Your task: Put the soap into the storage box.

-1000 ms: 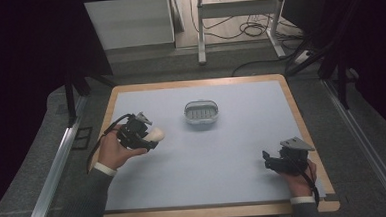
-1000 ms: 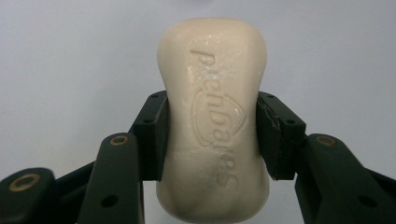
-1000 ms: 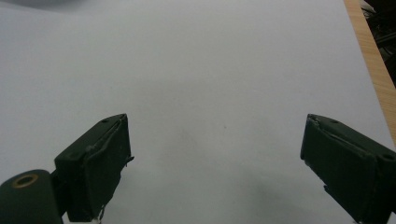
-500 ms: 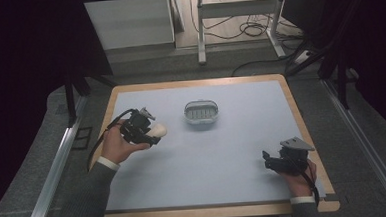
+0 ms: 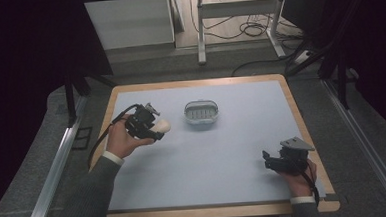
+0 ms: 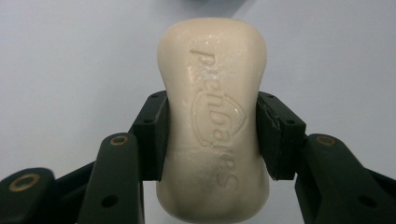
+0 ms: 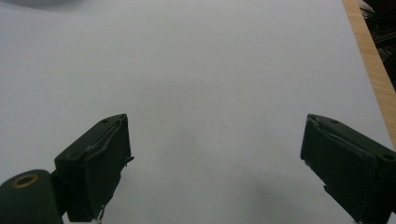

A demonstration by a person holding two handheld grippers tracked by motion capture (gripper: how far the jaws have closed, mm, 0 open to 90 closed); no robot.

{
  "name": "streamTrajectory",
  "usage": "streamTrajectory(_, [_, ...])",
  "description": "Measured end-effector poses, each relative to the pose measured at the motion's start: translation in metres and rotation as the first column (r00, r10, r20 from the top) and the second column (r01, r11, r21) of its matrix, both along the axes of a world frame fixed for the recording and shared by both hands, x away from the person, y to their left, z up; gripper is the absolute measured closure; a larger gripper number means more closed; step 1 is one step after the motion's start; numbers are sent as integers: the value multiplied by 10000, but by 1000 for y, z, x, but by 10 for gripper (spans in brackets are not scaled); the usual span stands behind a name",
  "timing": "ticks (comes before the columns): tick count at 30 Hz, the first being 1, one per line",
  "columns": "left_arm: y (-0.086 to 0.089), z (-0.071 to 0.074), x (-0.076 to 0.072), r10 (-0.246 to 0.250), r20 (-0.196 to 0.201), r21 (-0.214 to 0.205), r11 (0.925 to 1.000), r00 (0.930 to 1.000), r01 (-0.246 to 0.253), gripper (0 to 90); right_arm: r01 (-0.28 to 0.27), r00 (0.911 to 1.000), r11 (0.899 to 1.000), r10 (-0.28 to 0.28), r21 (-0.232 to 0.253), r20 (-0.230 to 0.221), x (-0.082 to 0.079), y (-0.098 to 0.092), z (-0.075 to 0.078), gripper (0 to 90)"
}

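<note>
A cream bar of soap (image 6: 215,116) with raised lettering sits between the pads of my left gripper (image 6: 211,135), which is shut on its narrow waist. From above, that gripper (image 5: 154,128) is held over the left part of the pale blue mat with the soap (image 5: 163,125) sticking out toward a small grey soap dish (image 5: 201,113) at the mat's middle back. My right gripper (image 5: 268,160) rests near the front right corner, and in the right gripper view (image 7: 215,158) its jaws stand wide open over bare mat.
The mat lies on a wooden-edged table (image 5: 310,132). Beyond the far edge are a white cabinet (image 5: 129,21), metal table legs (image 5: 201,38) and floor cables (image 5: 247,30). Dark curtains and metal rails flank both sides.
My left gripper with the soap has drifted slightly up and toward the dish. The right gripper has stayed where it was.
</note>
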State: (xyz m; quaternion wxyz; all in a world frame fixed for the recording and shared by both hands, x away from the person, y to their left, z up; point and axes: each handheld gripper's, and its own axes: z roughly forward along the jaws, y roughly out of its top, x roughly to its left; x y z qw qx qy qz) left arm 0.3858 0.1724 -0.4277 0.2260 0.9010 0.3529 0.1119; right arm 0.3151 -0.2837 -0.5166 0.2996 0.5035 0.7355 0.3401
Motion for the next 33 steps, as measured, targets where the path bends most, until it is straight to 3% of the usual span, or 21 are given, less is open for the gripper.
streamTrajectory(9, [-3,-1,10,-2,1,149,9999,10000,2,497,-2,10000,10000,2,-15,-22,0,0,-1,82])
streamTrajectory(20, [-9,4,20,43,105,29,10000,9999,-43,497,-7,10000,10000,7,-67,-25,0,0,-1,82])
streamTrajectory(25, [-15,5,25,-147,50,239,9996,9999,146,497,-3,10000,9999,3,-119,-50,1,1,-2,82])
streamTrajectory(26, [-16,4,26,-78,67,83,9999,9999,78,497,4,10000,9999,-4,-113,-53,1,1,-2,82])
streamTrajectory(30, [-16,4,31,-65,12,131,9999,10000,65,497,18,10000,10000,-19,-80,-54,1,0,-2,82])
streamTrajectory(31, [-17,3,31,50,16,-66,10000,10000,-49,497,22,10000,10000,-22,-76,-58,1,0,-2,82])
streamTrajectory(32, [-15,4,33,-87,18,137,9999,10000,87,497,21,10000,10000,-21,-83,-49,1,0,-2,82])
streamTrajectory(33, [-16,4,34,-4,13,-22,10000,10000,4,497,26,10000,10000,-27,-92,-47,1,0,-2,82])
